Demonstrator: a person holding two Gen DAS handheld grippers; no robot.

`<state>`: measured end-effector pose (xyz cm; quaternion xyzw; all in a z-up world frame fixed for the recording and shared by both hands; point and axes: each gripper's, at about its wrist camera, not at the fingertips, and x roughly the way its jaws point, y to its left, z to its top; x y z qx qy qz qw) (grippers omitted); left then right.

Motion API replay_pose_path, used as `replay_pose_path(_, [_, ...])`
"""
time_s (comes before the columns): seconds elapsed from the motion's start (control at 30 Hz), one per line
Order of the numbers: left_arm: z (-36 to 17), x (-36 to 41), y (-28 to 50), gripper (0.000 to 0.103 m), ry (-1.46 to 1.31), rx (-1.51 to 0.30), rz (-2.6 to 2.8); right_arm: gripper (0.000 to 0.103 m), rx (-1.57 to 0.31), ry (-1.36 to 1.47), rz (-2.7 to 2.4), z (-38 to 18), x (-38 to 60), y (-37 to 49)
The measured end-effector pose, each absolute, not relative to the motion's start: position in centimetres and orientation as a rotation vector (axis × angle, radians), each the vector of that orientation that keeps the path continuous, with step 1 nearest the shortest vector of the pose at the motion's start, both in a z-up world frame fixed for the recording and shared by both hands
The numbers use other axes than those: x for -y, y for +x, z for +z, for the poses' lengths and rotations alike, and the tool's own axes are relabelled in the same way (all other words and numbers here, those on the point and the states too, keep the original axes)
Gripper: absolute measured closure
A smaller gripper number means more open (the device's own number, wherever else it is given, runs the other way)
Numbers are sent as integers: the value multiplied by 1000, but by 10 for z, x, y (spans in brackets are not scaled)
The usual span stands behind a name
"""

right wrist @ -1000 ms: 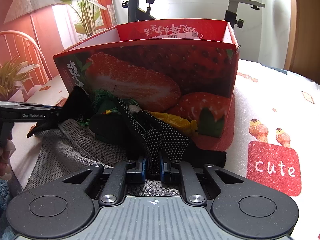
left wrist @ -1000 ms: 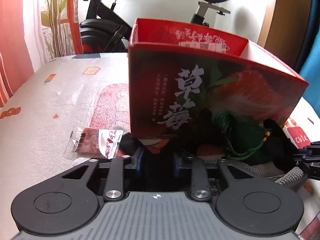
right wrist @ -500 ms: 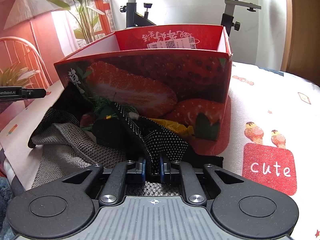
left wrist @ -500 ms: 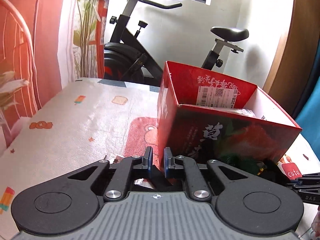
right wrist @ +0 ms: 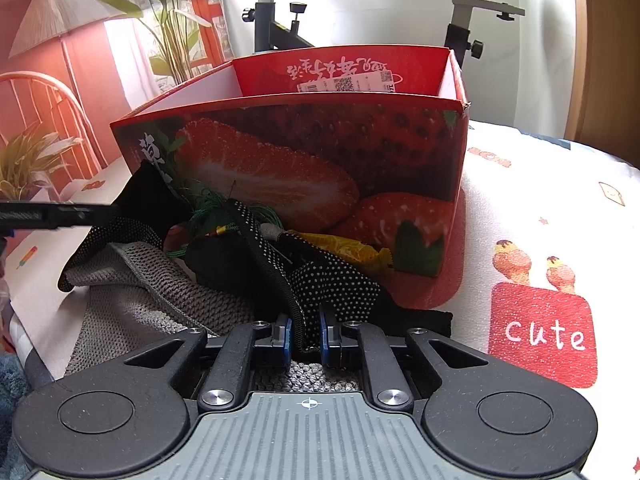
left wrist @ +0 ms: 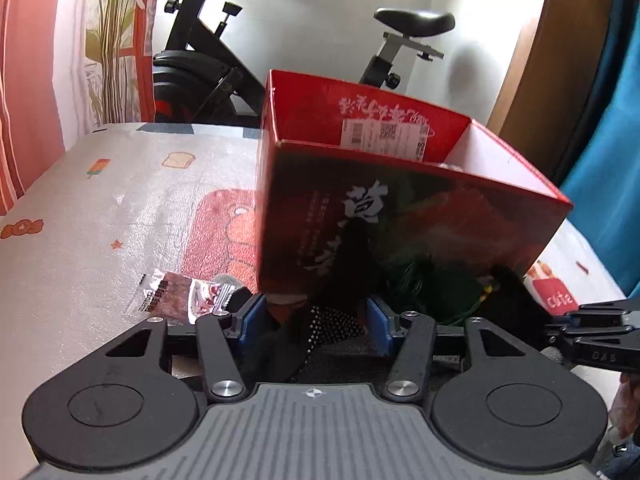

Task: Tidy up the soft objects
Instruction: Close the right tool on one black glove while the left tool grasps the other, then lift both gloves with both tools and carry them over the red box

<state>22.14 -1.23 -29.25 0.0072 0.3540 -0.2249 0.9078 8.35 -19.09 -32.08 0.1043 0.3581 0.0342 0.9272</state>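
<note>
A red strawberry box [left wrist: 400, 216] [right wrist: 300, 152] stands open-topped on the table. Against its front lies a pile of soft things: a grey knitted cloth [right wrist: 132, 292], a green tassel [right wrist: 212, 208], a yellow piece [right wrist: 344, 246] and a black white-dotted fabric [right wrist: 336, 284] [left wrist: 332, 320]. My left gripper [left wrist: 315, 316] is low over the pile's left end. Its jaws are opening, and a peak of black fabric stands between them without being pinched. My right gripper [right wrist: 306, 332] is shut on a strip of the dotted fabric; its tips also show in the left wrist view [left wrist: 592, 320].
A clear snack packet [left wrist: 176, 292] lies on the printed tablecloth left of the box. An exercise bike [left wrist: 208, 64] and a plant [right wrist: 172, 28] stand beyond the table's far edge. A red "cute" print [right wrist: 544, 332] marks the cloth right of the box.
The left gripper was up and shut half a second ago; now it sits low at the pile with its jaws apart around black fabric. The right gripper has kept its grip and place.
</note>
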Motion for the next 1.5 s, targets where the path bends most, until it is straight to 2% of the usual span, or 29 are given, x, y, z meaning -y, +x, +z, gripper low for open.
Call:
replay_pose_path(0.07, [-303,13,228,58,17,-772,-442,91,-736,215,71,-322,191,84])
replay_pose_path(0.3, [-320,10,240,62,31,-853,-448,91,-738,217,72,-322,193,85])
replay_pose_path(0.4, [-315,5,240,88,26,-850,-453,91,-735,217,70,-322,193,85])
replay_pose_path(0.47, [-307,1,232,95,17,-813,-435,91,-726,215,64,-320,193,84])
replay_pose_path(0.93, [-231,-18,206,97,-58,-567,-401,97,-601,224,41,-279,205,75])
replay_pose_path(1.5, [-163,-6,185,96,-88,-383,-482,98,-388,253,89,-185,221,72])
